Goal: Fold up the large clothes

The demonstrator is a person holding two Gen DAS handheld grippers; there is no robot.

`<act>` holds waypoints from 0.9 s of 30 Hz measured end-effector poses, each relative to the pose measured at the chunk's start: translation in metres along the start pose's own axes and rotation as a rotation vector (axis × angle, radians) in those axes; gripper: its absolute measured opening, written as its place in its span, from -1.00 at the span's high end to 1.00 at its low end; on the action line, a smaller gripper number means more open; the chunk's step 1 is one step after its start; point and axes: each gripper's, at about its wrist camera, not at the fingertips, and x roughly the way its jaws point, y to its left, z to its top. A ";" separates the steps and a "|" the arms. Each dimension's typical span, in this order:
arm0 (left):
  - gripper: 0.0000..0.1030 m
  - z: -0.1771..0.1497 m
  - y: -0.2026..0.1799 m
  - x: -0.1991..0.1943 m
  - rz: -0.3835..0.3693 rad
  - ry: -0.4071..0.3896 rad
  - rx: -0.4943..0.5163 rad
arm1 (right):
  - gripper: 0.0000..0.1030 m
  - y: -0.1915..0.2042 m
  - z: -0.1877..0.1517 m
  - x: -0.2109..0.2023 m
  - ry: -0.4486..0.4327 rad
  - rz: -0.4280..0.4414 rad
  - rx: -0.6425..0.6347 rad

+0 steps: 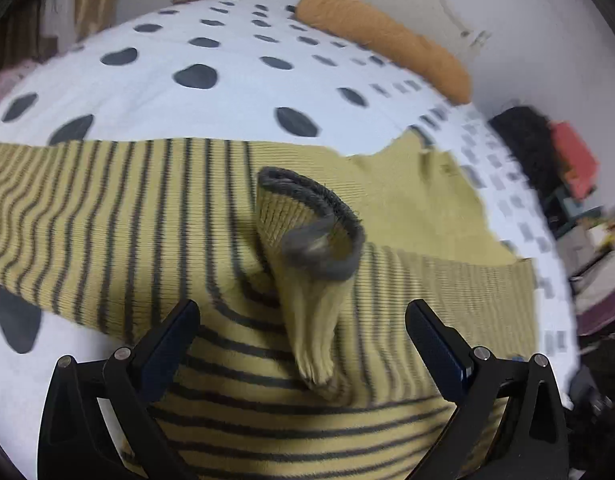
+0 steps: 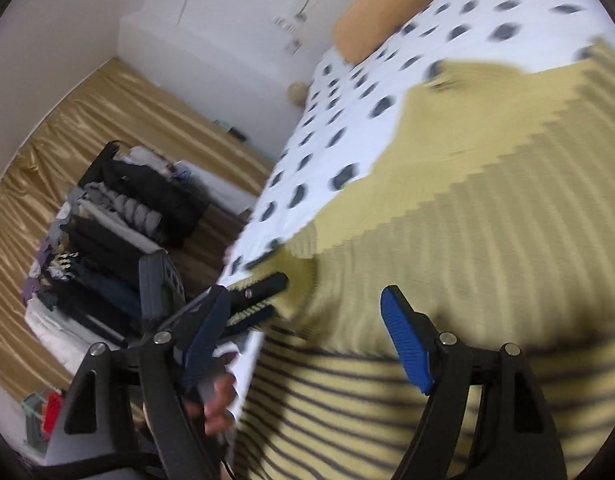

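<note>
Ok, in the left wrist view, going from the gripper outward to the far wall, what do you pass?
Left gripper → striped yellow sweater with its grey-edged cuff → spotted white bedspread → orange pillow → white wall.

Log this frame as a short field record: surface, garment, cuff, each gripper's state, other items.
surface: bed cover, white with dark spots
garment: yellow sweater with dark stripes, spread across the bed
cuff: sleeve end with grey cuff standing up above the sweater, between the left fingers but not touched by them
left gripper: open, holding nothing
right gripper: open over the sweater, holding nothing
other items: orange pillow at the far edge of the bed; clothes rack on the floor
</note>
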 end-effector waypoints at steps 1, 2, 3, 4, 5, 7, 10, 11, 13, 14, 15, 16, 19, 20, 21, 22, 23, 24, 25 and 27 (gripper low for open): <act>-0.99 -0.001 0.000 0.005 0.051 0.002 -0.007 | -0.51 -0.004 0.003 -0.015 -0.007 -0.030 -0.002; -0.99 -0.002 0.002 0.010 0.082 0.006 -0.017 | -0.51 -0.007 0.004 -0.030 -0.018 -0.061 -0.009; -0.99 -0.004 0.005 0.015 0.108 0.008 -0.030 | -0.51 -0.011 0.001 -0.040 -0.031 -0.097 -0.015; -0.97 -0.005 0.008 0.019 0.121 0.008 -0.042 | -0.51 -0.017 0.002 -0.050 -0.053 -0.131 -0.017; -0.84 -0.007 0.014 0.021 0.131 -0.009 -0.058 | -0.51 -0.023 0.003 -0.057 -0.069 -0.150 -0.007; -0.38 -0.010 0.021 0.020 0.168 -0.058 -0.066 | -0.24 -0.041 0.008 -0.071 -0.093 -0.173 0.061; 0.01 -0.012 0.034 0.015 0.150 -0.088 -0.087 | 0.04 -0.079 0.009 -0.089 -0.091 -0.221 0.199; 0.13 -0.012 0.037 0.013 0.138 -0.094 -0.101 | 0.05 -0.090 0.005 -0.094 -0.097 -0.211 0.235; 0.29 -0.011 0.041 0.008 0.107 -0.108 -0.119 | 0.05 -0.109 -0.001 -0.103 -0.112 -0.209 0.327; 0.34 -0.011 0.041 0.007 0.094 -0.115 -0.119 | 0.05 -0.115 -0.006 -0.105 -0.127 -0.215 0.352; 0.36 -0.010 0.041 0.007 0.084 -0.122 -0.117 | 0.05 -0.117 -0.008 -0.108 -0.144 -0.211 0.350; 0.36 -0.010 0.042 0.006 0.072 -0.126 -0.117 | 0.05 -0.119 -0.009 -0.111 -0.156 -0.221 0.344; 0.36 -0.011 0.051 0.005 0.016 -0.133 -0.171 | 0.05 -0.132 0.002 -0.104 -0.158 -0.215 0.380; 0.36 -0.010 0.053 0.005 0.007 -0.134 -0.183 | 0.05 -0.134 0.010 -0.098 -0.168 -0.223 0.372; 0.36 -0.010 0.055 0.004 0.004 -0.132 -0.186 | 0.05 -0.135 0.018 -0.094 -0.176 -0.247 0.349; 0.37 -0.010 0.055 0.005 0.003 -0.128 -0.185 | 0.23 -0.136 0.028 -0.086 -0.180 -0.275 0.317; 0.42 -0.009 0.054 0.005 0.008 -0.127 -0.175 | 0.38 -0.135 0.033 -0.083 -0.180 -0.284 0.305; 0.54 -0.008 0.052 0.005 0.013 -0.133 -0.162 | 0.57 -0.141 0.036 -0.084 -0.177 -0.298 0.301; 0.61 -0.007 0.050 0.003 0.003 -0.147 -0.152 | 0.64 -0.142 0.040 -0.082 -0.190 -0.313 0.300; 0.71 -0.003 0.041 -0.004 -0.028 -0.189 -0.114 | 0.69 -0.135 0.041 -0.091 -0.240 -0.326 0.269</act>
